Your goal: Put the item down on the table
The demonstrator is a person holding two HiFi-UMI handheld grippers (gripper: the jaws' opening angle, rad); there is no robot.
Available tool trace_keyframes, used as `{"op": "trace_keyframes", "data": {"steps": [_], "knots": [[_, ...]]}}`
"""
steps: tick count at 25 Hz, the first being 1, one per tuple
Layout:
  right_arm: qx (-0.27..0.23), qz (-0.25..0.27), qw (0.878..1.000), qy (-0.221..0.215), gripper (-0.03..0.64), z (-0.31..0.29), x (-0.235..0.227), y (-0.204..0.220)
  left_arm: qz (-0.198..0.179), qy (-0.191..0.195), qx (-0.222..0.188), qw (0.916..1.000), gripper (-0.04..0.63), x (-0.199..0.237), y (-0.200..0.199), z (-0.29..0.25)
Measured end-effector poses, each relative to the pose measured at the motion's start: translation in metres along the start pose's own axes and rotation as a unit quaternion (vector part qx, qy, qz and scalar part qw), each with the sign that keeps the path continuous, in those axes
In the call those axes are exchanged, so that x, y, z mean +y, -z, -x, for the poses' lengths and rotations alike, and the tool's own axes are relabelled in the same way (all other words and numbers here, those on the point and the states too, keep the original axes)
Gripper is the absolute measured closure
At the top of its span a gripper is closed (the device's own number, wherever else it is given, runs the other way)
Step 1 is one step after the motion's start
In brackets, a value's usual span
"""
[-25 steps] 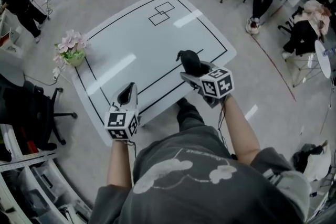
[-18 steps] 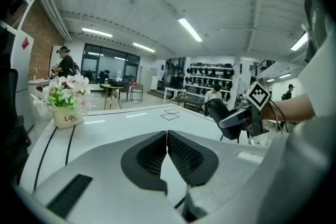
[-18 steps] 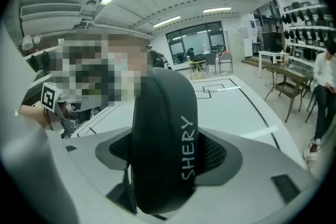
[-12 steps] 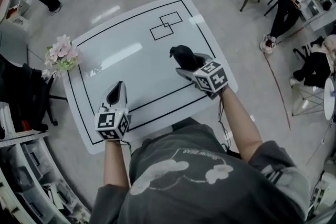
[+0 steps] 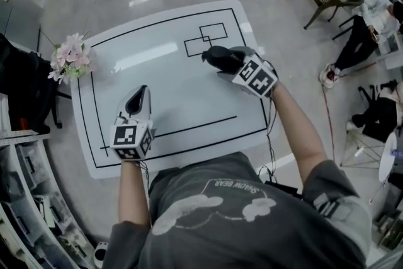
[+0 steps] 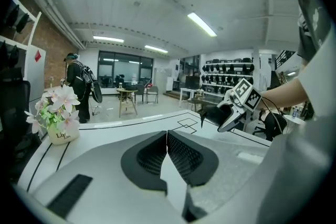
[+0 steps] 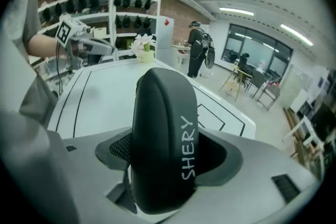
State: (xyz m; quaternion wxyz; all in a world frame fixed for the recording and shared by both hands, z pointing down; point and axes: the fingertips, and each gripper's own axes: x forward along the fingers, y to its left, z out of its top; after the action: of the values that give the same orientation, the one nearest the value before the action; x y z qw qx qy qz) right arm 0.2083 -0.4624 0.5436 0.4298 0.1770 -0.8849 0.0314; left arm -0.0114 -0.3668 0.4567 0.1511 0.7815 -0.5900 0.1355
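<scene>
— Between the jaws of the right gripper (image 5: 225, 67), what sits there?
— Black case (image 7: 163, 134) with white "SHERY" lettering along it. The jaws are spread wide and clamp it on both sides.
— Where over the table (image 5: 170, 85)?
— Far right part, just beside the drawn overlapping squares (image 5: 206, 39). From the left gripper view it looks lifted off the surface.
— And the arms?
— Right arm reaches far forward, nearly straight. Left arm is bent, with the left gripper (image 5: 139, 97) over the near left, jaws pressed together with nothing in them, well apart from the case. Flower pot (image 5: 69, 60) stands at the left edge.
</scene>
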Motion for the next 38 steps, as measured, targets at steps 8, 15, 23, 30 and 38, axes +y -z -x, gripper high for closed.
{"op": "trace_keyframes", "data": {"steps": [8,15,23,30,38], "knots": [[0.067,0.172,0.983,-0.02,0.287,-0.035,-0.049,0.012,0.003,-0.021,0.017,0.9996,0.591,0.008,0.002,-0.022],[0.09,0.26,0.96,-0.058,0.287,-0.061,-0.066,0.016,0.004,-0.034,0.028,0.999,0.591,0.018,0.008,-0.034],[0.12,0.254,0.953,-0.115,0.285,-0.071,-0.067,0.015,0.022,-0.036,0.045,0.9981,0.591,0.016,0.022,-0.04],[0.114,0.24,0.956,-0.126,0.274,-0.073,-0.07,0.015,0.027,-0.037,0.049,0.9977,0.591,0.014,0.027,-0.042],[0.083,0.205,0.967,-0.123,0.224,-0.066,-0.071,0.008,0.027,-0.028,0.045,0.9982,0.591,0.012,0.025,-0.037]]}}
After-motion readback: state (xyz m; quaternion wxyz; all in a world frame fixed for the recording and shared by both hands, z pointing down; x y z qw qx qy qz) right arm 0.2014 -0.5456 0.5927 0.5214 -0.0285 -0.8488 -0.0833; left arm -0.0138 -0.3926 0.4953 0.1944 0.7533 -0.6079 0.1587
